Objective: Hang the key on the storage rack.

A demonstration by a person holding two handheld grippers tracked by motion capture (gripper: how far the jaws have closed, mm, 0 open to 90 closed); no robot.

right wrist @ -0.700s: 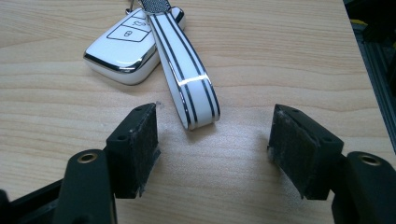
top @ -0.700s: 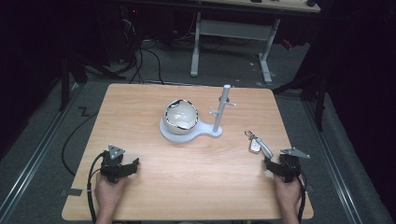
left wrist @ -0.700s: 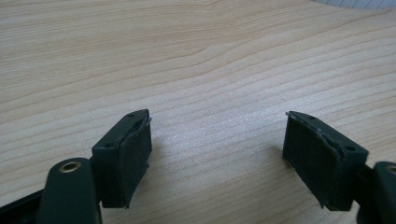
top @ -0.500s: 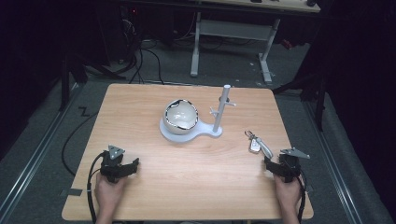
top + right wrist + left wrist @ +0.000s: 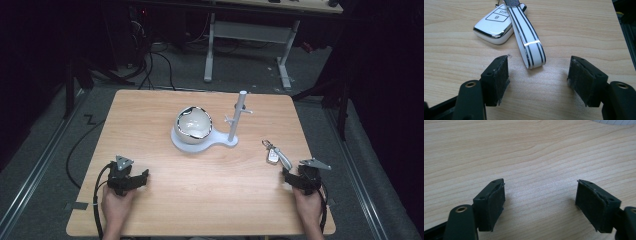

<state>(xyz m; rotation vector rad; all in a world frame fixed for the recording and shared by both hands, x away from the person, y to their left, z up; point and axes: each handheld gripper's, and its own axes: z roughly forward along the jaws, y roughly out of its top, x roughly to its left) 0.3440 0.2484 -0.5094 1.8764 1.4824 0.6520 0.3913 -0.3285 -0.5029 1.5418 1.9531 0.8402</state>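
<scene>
High view with both gripper views. The right gripper [image 5: 289, 177] rests at the near right of the light wooden tabletop [image 5: 150, 115], its fingers [image 5: 496, 80] spread apart and holding nothing. Just ahead of it lies the white car key fob with chrome edging [image 5: 492, 26], and attached to that a white loop strap with dark stripes [image 5: 527, 41], whose rounded end points toward the gap between the fingers without touching either pad. In the high view the key fob [image 5: 272, 156] lies near the right edge, well apart from the white stand with a round base and upright pegged post [image 5: 235, 122] at mid-table; a white bowl with a dark rim [image 5: 193, 124] sits on that base. The left gripper [image 5: 141, 179] rests at the near left, fingers [image 5: 490, 205] likewise released, over bare wood.

The step in hand appears to be the pick-up of the key. A sound approach would likely advance the right gripper low and straight so the strap's end passes centrally between the pads, then close across the strap's width, not on the smooth fob shell. The strap lies flat on the wood, so the fingers probably need to meet the surface; a high grip risks a pinch on the tip alone and a swinging fob.
</scene>
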